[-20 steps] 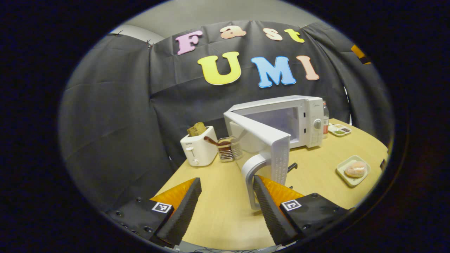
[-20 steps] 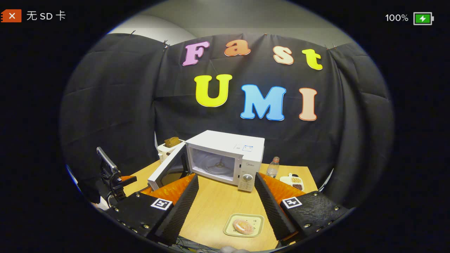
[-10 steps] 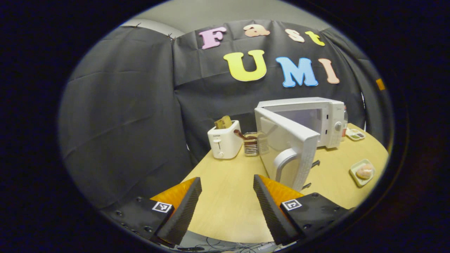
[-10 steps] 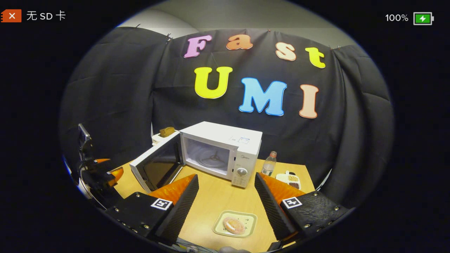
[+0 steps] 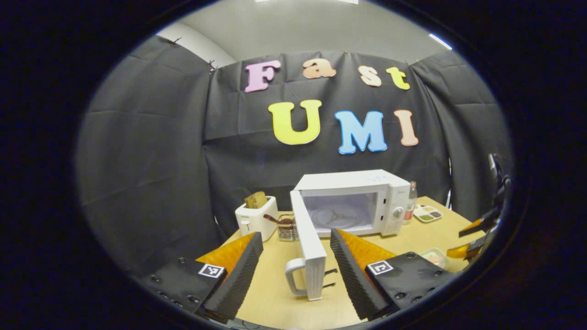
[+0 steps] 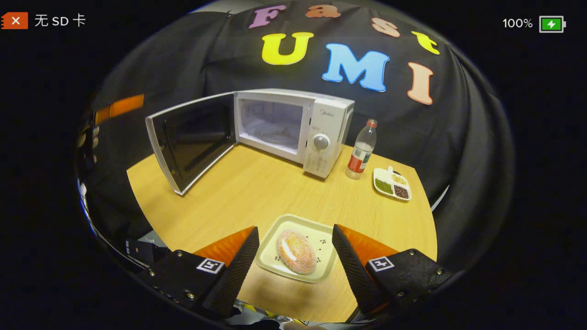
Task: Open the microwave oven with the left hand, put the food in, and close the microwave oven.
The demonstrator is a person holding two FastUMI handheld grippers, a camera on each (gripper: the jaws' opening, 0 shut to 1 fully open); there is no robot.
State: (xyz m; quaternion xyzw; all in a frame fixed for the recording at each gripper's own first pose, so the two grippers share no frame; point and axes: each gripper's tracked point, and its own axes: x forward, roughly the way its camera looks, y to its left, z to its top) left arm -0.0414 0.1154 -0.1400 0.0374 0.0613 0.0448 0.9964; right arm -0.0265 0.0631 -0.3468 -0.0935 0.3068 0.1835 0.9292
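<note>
Right gripper view, nearest first: the right gripper (image 6: 293, 247) stands wide open, its ribbed, wedge-shaped fingers either side of a pale, rounded-square plate (image 6: 316, 270) without touching it, holding nothing. On the plate lies a sugar-crusted doughnut (image 6: 296, 251) with a pale filling. Past it runs the light wood-grain table (image 6: 247, 183), then the boxy white microwave (image 6: 321, 123) with its door (image 6: 188, 140) swung fully out, the dark glass inner face showing. Beside the microwave stand a clear plastic bottle (image 6: 362, 149) and a small divided dish (image 6: 392, 184). In the left gripper view the left gripper (image 5: 296, 256) is likewise spread wide and empty, the door's curved handle (image 5: 293, 277) between its fingers but apart from them. Farther back sits a white toaster (image 5: 254, 217), and a small rack next to it, perhaps wire, is partly hidden by the door.
</note>
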